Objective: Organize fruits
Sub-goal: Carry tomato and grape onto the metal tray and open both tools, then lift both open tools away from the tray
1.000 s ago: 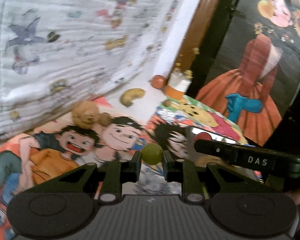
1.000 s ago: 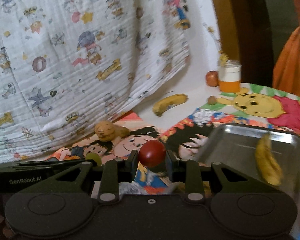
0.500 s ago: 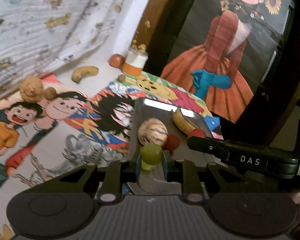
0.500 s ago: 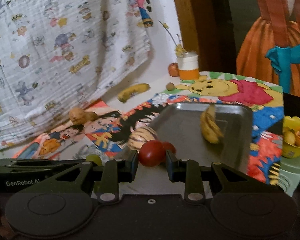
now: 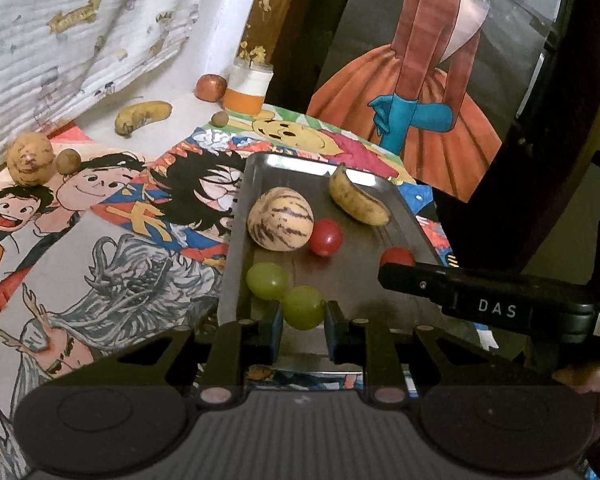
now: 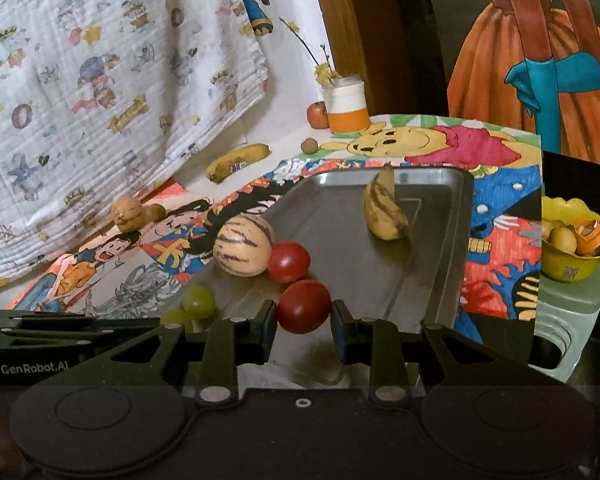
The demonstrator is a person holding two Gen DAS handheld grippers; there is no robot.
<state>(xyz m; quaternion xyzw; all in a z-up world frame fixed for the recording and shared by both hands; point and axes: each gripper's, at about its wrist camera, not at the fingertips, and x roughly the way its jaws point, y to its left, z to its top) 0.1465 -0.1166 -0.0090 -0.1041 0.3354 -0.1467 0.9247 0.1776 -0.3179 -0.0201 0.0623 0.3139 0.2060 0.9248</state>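
A green grape (image 5: 303,307) is held between the pads of the left gripper (image 5: 303,330), a cherry tomato (image 6: 304,306) in the right gripper (image 6: 304,326), both over the metal tray (image 6: 420,240) (soft, smooth-skinned fruits; a gentle grip across the middle is judged best).

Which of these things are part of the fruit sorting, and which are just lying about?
Job: tray, melon, tray banana, grapes, tomatoes, loose banana, both grippers.
Lying about: jar, yellow bowl, blanket.
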